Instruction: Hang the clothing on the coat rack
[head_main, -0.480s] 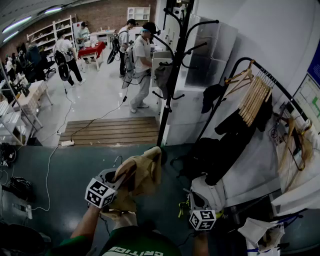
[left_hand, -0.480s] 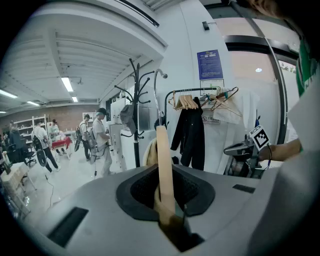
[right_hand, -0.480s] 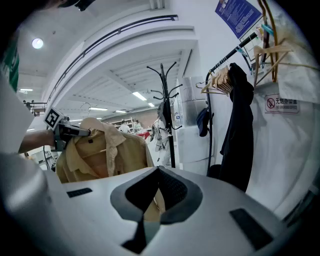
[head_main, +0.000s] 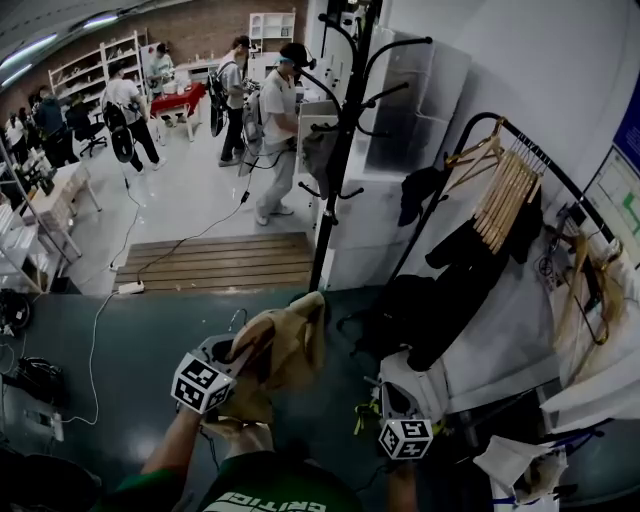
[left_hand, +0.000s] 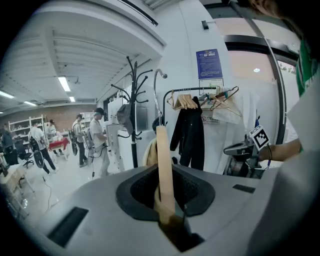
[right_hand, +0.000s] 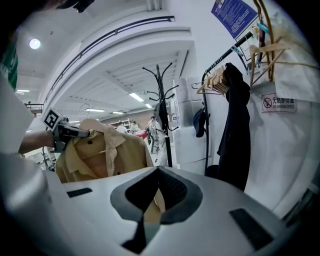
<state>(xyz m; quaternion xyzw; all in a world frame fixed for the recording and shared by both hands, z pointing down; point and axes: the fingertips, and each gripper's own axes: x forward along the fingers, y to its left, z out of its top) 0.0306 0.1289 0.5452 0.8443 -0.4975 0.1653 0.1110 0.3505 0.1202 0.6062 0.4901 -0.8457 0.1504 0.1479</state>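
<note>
The coat rack (head_main: 335, 150) stands upright on the floor, ahead of the person and slightly right of the left hand-held gripper (head_main: 238, 362), well apart from it, with its curved hooks high on the pole. The tan shirt (head_main: 290, 345) hangs low in front of the person on a wooden hanger (left_hand: 164, 165). The left hand-held gripper is clamped on the hanger, whose metal hook (left_hand: 157, 82) rises clear above. That hand is nearer the rack, so the move looks like a reach forward and up. The right hand-held gripper (right_hand: 156, 174) has its tips together; tan cloth shows behind them, whether pinched I cannot tell.
</note>
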